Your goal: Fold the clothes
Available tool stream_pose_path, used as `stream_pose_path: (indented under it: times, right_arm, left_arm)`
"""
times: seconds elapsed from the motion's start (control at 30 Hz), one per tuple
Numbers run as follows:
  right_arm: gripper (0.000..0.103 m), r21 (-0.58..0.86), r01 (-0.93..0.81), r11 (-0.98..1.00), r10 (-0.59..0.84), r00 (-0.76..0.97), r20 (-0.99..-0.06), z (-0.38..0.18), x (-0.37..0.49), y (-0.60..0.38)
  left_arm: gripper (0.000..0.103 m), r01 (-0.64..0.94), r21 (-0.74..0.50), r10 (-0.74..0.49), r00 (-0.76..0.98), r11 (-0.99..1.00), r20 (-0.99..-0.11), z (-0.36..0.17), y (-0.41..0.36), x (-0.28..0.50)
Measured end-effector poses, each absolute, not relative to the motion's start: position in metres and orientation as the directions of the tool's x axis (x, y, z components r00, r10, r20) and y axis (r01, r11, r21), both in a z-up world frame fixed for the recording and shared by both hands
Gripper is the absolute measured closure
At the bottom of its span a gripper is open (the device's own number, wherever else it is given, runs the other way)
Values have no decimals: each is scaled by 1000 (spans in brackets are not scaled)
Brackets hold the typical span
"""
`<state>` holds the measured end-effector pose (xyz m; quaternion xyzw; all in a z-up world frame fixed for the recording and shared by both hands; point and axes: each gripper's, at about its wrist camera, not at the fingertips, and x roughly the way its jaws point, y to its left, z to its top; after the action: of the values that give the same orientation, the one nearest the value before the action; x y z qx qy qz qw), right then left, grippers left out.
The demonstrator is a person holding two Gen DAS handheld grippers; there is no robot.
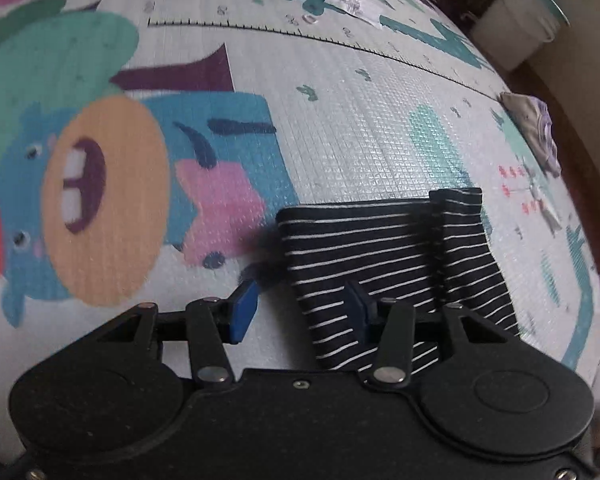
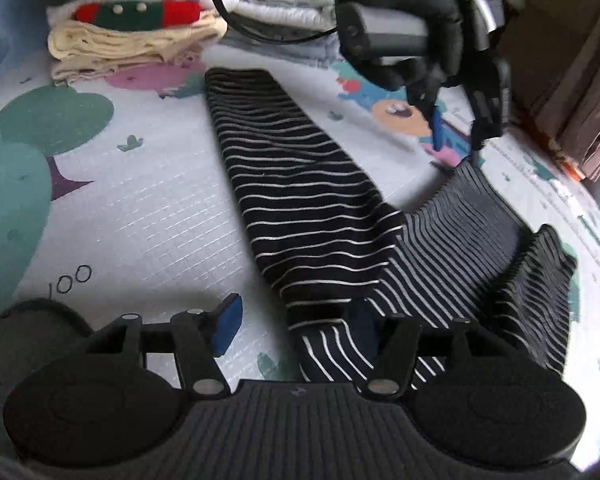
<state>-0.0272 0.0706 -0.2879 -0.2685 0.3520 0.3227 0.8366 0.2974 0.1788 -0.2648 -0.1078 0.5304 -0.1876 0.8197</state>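
dark knit striped garment (image 2: 312, 216) lies in long flat folds on the embossed cartoon play mat (image 1: 360, 128); left gripper (image 1: 300, 308) and right gripper (image 2: 296, 328) jaws wide.

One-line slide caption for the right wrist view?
Open right hand-held gripper at striped garment on play mat, left hand-held gripper opposite.

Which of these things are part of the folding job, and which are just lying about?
In use:
- striped garment, spread on the play mat
- left gripper, fingers open
- right gripper, fingers open

Lying about:
- stack of folded clothes
- white bucket
- crumpled cloth at the mat's edge
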Motion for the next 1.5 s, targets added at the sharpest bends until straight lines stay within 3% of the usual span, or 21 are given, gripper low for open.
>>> stream_pose_path:
  times: [0.07,0.2,0.23,0.3,0.37,0.53,0.7,0.77,0.8,0.83,0.87,1.03,1.3,1.4,1.47,1.5]
  right_arm:
    - [52,-217,-725,654,343,540,-769,-288,-20,74]
    - [75,-193,-712,675,344,535,-771,-285,-15,69]
    - [80,-187,-707,683,347,538,-768,-284,-15,67]
    - [84,-179,-690,701,350,552,-757,-281,-16,60]
    - [96,-159,-670,725,355,561,-748,-279,-15,55]
    - [97,-93,-601,794,364,592,-719,-268,-16,38]
    - [96,-61,-576,815,362,589,-723,-271,-19,26]
    - [76,-89,-561,823,355,630,-691,-265,-31,25]
    - [44,-106,-549,829,346,653,-673,-261,-40,25]
    - [23,-123,-536,835,337,676,-655,-258,-48,24]
    - [21,-133,-522,842,332,696,-636,-255,-60,23]
    - [21,-159,-539,827,317,682,-659,-268,-97,21]
    - [23,-275,-573,772,276,692,-667,-273,-57,59]
    - [31,-310,-607,732,279,681,-677,-277,-44,73]
    - [41,-339,-645,684,271,657,-704,-284,-39,82]
    - [51,-348,-665,660,269,643,-717,-287,-38,85]
  left_arm:
    - [57,187,-386,-428,362,903,-828,-269,175,299]
    - [59,170,-376,-413,382,911,-827,-275,172,304]
    - [66,170,-368,-406,397,914,-823,-275,171,305]
    - [68,181,-370,-412,419,911,-809,-274,169,307]
    - [77,192,-368,-415,423,910,-805,-273,165,310]
    - [98,241,-336,-410,419,910,-810,-269,152,311]
    - [96,252,-279,-368,451,927,-813,-263,146,309]
    - [58,218,-280,-352,459,935,-816,-264,149,311]
    - [54,202,-282,-345,463,938,-817,-264,151,313]
    - [54,195,-286,-345,462,938,-817,-265,152,314]
    - [54,195,-285,-344,460,938,-818,-265,152,315]
    - [54,189,-293,-348,449,937,-823,-267,153,316]
    - [54,158,-306,-345,431,939,-834,-274,163,313]
    - [54,157,-312,-350,424,937,-835,-276,164,313]
    - [54,155,-322,-358,425,934,-832,-277,165,313]
    - [54,149,-328,-360,426,933,-830,-277,166,313]
